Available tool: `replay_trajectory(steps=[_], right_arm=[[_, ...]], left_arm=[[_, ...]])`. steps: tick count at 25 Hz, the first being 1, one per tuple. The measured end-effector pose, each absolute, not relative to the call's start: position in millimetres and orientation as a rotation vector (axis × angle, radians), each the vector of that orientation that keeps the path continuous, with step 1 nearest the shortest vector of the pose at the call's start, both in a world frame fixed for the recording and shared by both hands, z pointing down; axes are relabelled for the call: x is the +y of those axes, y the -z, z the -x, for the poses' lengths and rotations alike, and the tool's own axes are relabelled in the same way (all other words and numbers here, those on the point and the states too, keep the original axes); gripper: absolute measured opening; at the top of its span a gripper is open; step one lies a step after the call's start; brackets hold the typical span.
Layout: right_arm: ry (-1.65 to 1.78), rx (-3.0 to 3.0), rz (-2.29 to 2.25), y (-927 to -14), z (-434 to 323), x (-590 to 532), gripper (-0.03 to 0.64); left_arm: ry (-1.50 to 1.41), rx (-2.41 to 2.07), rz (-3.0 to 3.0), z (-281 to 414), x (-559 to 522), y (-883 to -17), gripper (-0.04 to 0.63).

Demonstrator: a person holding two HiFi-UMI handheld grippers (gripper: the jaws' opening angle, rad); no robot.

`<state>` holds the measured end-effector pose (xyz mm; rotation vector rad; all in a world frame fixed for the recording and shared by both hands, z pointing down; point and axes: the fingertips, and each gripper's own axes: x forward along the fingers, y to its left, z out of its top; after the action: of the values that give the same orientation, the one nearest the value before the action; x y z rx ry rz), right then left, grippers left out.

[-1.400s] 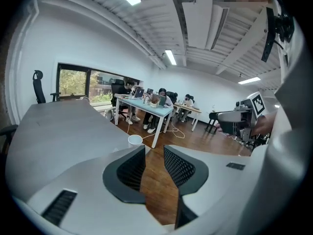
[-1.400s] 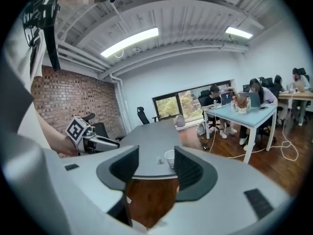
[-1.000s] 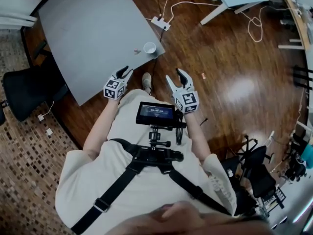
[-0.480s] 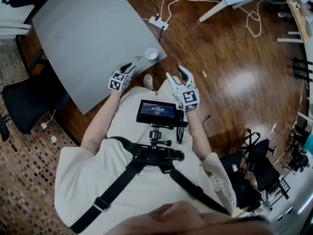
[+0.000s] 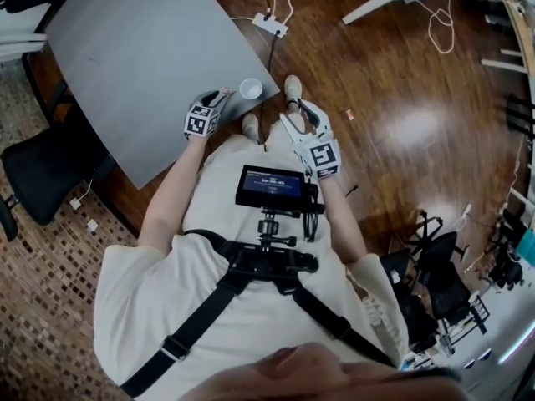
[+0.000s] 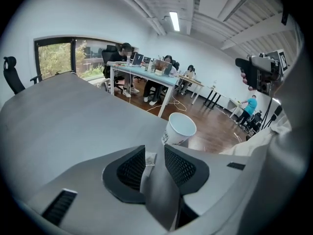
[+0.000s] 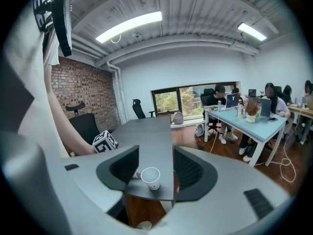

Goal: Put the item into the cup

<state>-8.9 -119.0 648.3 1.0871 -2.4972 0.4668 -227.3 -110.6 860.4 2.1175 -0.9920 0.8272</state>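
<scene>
A white paper cup (image 5: 251, 88) stands upright near the grey table's (image 5: 142, 48) near corner. The item, a small pale packet (image 6: 148, 159), lies on the table just left of the cup (image 6: 179, 129). My left gripper (image 5: 220, 98) is down at the packet. Its jaws stand open on either side of it, and the pads are not pressing on it. My right gripper (image 5: 299, 114) hovers off the table's edge, over the floor, open and empty. In the right gripper view, the cup (image 7: 150, 176) and the packet (image 7: 138, 174) show far off, between that gripper's (image 7: 156, 155) jaws.
A black office chair (image 5: 46, 170) stands left of the table. A power strip (image 5: 272, 25) and white cables lie on the wooden floor beyond the table. Another desk leg (image 5: 368, 7) is at the far right. People sit at desks (image 6: 146, 72) in the background.
The person has stepped closer to the table. My left gripper has moved forward onto the tabletop, up to the packet beside the cup. The right gripper has moved forward a little.
</scene>
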Motion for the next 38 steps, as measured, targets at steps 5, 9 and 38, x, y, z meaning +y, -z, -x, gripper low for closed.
replay_trajectory(steps=[5, 9, 38], right_arm=[[-0.477, -2.495, -1.027, -657.3, 9.4, -140.6, 0.238], [-0.518, -2.481, -0.983, -665.2, 13.6, -148.1, 0.238], [-0.57, -2.46, -1.083, -679.2, 13.3, -151.7, 0.238]], left_arm=[[-0.935, -0.944, -2.047, 225.8, -130.7, -900.3, 0.126], [-0.961, -0.938, -2.004, 237.6, -130.3, -918.8, 0.114], [-0.849, -0.976, -2.213, 210.6, -167.9, -802.1, 0.001]])
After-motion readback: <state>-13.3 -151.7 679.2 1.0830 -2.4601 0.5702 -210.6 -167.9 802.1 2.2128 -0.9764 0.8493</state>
